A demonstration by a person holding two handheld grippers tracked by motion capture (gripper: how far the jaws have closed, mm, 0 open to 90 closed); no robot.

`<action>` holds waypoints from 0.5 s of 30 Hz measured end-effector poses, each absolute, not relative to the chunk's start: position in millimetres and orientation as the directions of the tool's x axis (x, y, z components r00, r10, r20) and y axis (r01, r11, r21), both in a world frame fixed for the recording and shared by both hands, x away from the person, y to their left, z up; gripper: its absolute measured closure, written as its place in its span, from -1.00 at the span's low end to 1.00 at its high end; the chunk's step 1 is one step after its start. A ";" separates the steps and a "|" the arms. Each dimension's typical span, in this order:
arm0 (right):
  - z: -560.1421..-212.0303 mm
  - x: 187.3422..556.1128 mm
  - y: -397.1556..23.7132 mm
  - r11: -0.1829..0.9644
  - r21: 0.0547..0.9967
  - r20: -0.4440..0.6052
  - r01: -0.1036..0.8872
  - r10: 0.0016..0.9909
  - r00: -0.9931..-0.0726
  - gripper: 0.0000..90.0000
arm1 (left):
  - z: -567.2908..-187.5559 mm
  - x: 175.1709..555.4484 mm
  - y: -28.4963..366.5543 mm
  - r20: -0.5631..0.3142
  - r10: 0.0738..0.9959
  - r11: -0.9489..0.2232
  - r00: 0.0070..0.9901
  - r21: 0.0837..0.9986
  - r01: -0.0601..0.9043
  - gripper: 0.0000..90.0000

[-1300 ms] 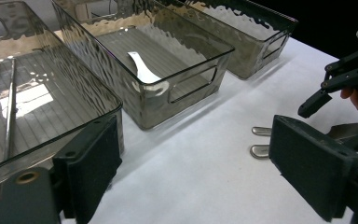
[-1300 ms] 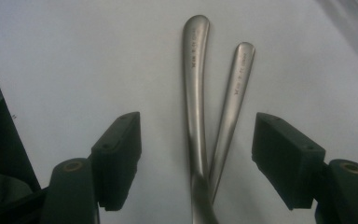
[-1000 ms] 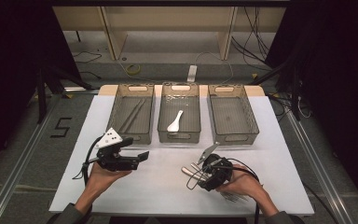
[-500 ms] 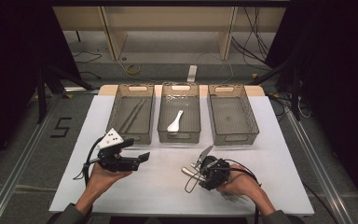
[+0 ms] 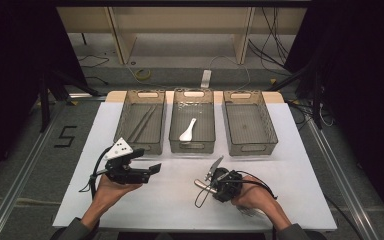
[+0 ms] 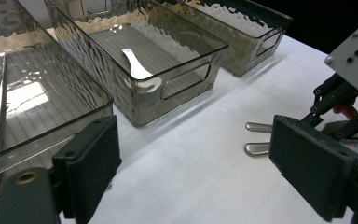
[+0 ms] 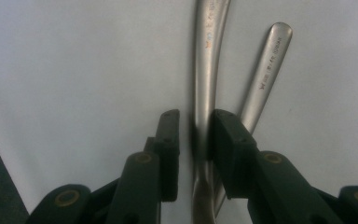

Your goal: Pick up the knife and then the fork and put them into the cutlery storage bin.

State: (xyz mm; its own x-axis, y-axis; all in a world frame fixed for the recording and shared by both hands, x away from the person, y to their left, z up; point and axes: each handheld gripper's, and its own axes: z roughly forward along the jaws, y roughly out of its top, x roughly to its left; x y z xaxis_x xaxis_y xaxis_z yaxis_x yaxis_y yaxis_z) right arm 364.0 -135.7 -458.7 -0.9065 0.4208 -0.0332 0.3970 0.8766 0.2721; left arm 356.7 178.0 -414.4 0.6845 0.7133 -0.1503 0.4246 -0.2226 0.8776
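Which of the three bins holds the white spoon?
The middle bin: a white spoon lies in it. The left bin holds thin metal rods; the right bin looks empty.

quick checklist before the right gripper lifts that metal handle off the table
1. One handle between the jaws: ok. The right gripper straddles the nearer metal handle; its jaws have just been closing.
2. Pads pressing on it: cannot tell; a thin gap seems to remain.
3. Second handle outside the jaws: ok, though it lies against the right pad.
4. Left gripper out of the way: ok, open and apart.
5. Right-hand bin free: ok.
6. Which utensil it is: cannot tell, head hidden.
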 end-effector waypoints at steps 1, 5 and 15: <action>-458.5 364.5 -135.5 0.879 0.268 -0.032 0.396 0.419 -0.908 0.61 | -414.3 356.6 177.9 -0.150 0.713 -0.223 0.685 0.878 0.424 -0.65; -458.5 365.7 -135.0 0.881 0.260 -0.027 0.396 0.417 -0.909 0.62 | -414.5 356.4 177.0 -0.148 0.712 -0.225 0.687 0.878 0.422 -0.65; -457.8 368.5 -130.7 0.889 0.230 -0.016 0.396 0.410 -0.912 0.76 | -414.5 356.6 176.7 -0.142 0.711 -0.231 0.689 0.878 0.420 -0.65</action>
State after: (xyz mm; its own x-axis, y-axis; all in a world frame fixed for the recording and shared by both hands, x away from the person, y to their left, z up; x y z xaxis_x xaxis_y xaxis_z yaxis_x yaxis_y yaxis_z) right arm 368.5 -130.7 -457.8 -0.9119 0.4100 -0.0165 0.3956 0.8892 0.2299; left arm 356.6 176.7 -414.5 0.6885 0.7111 -0.1424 0.4201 -0.2311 0.8775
